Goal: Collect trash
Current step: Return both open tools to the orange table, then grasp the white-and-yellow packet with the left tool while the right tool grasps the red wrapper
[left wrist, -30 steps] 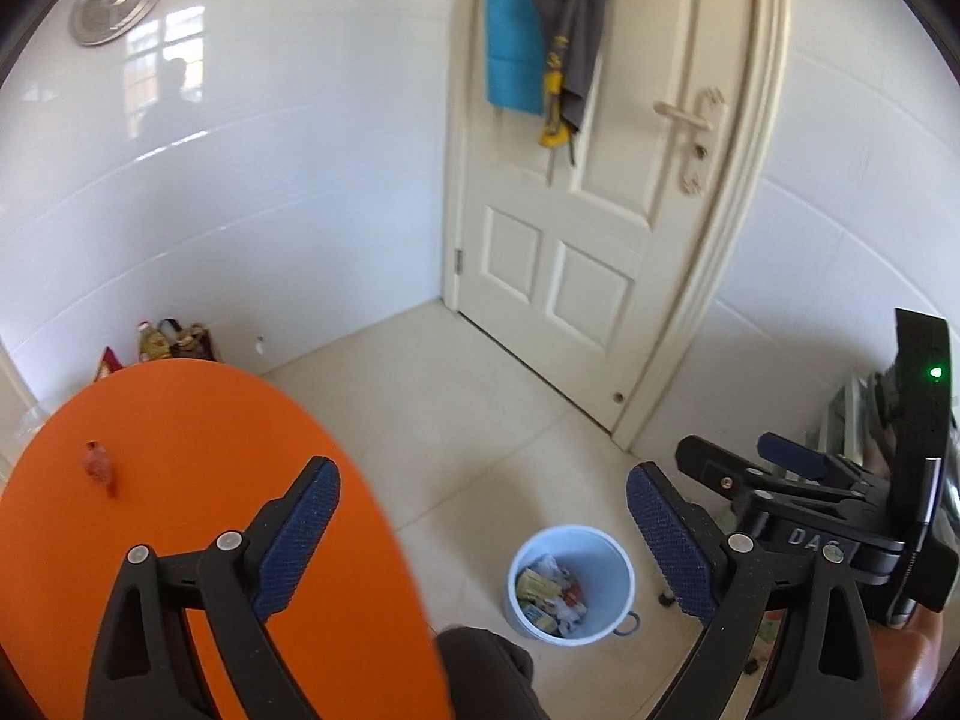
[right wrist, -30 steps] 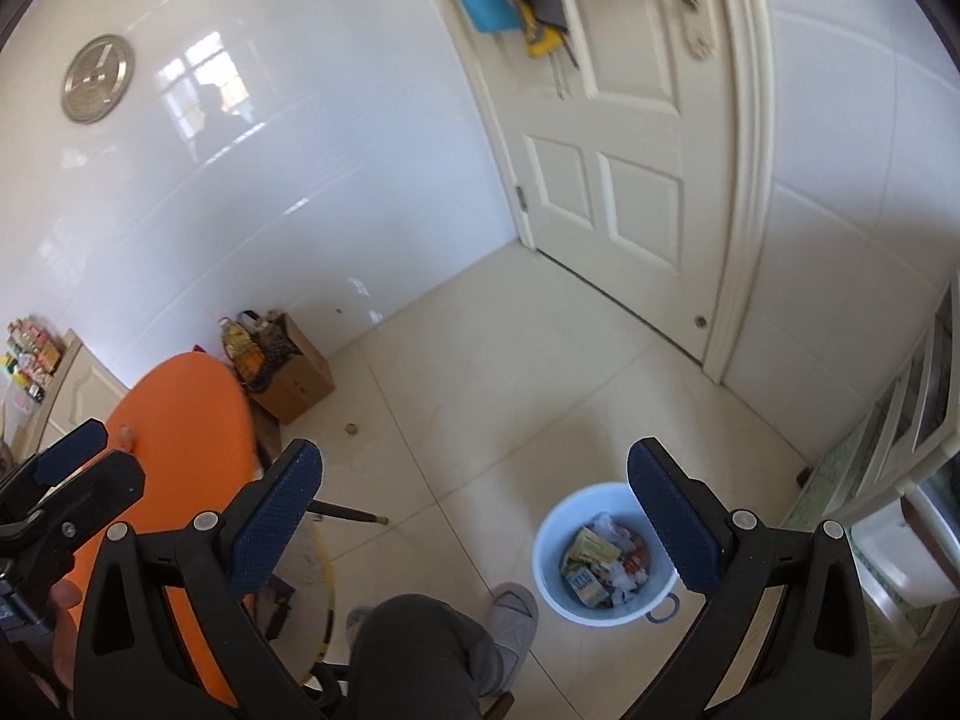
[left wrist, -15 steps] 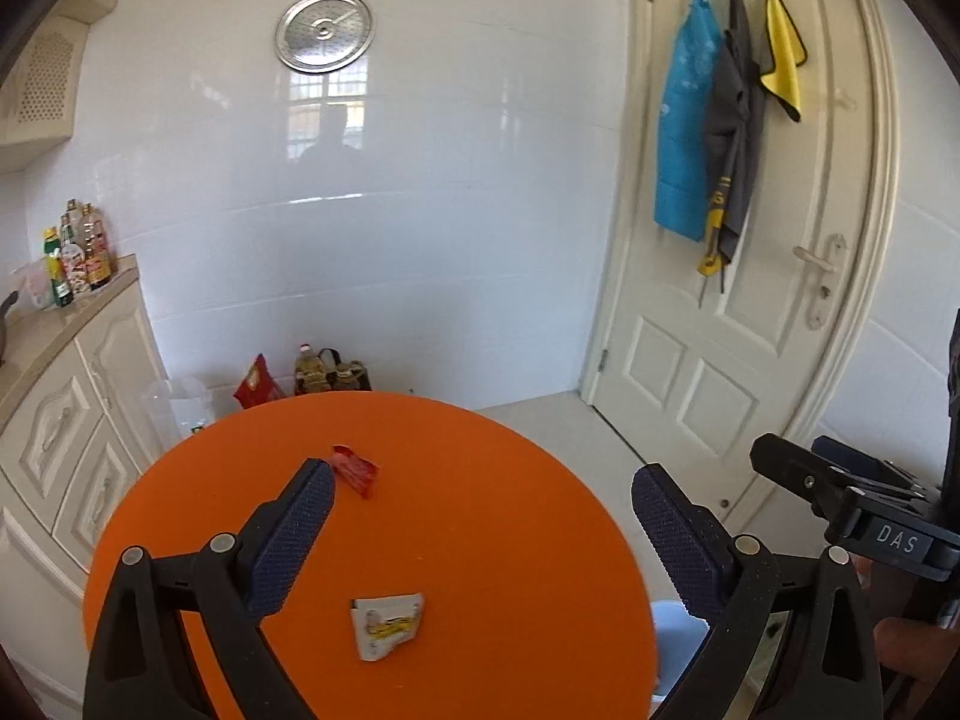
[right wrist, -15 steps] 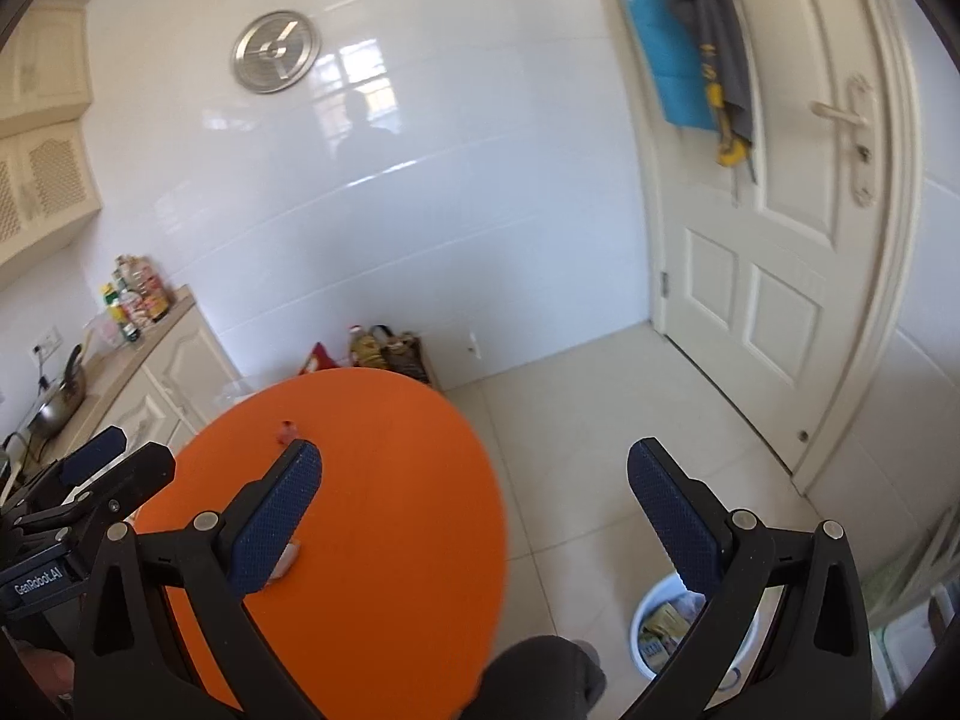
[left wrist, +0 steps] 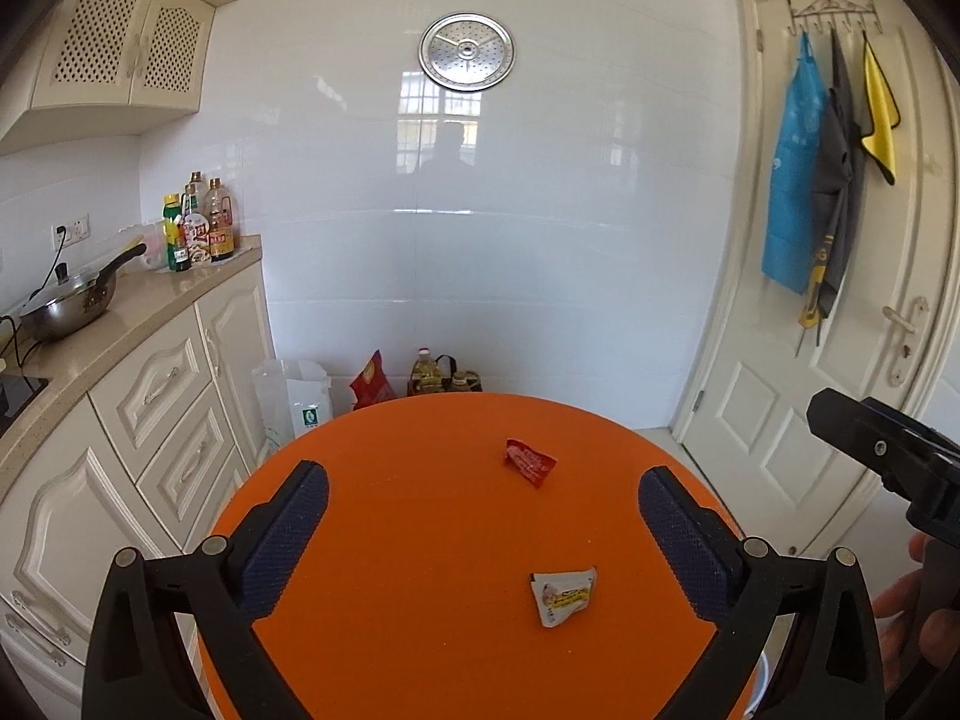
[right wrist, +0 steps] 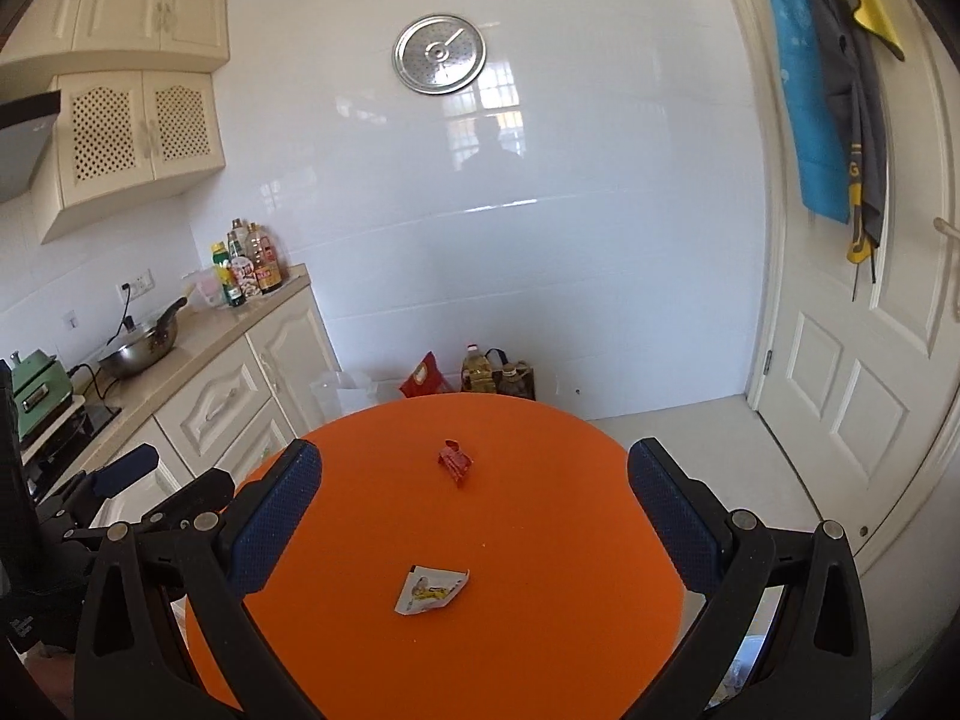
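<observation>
At the left, a counter carries a wok and bottles. The left gripper is opening, empty, over the orange table. A white wrapper and red wrapper lie unobstructed. The right gripper gapes empty. Cloths hang on the door.

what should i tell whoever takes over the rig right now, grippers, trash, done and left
Left gripper: fingers opening wide, nothing between them, above the orange table.
Right gripper: open, empty, above the same table.
Trash: a red wrapper lies toward the far side of the table; a white packet lies nearer, flat, apart from the red one. Neither is touched.
Bin: only a pale blue sliver shows under the table's right edge.
Done: no way to tell from these views.
Left: pick up both pieces and drop them in the bin. The white packet looks like the easier first grab.
</observation>
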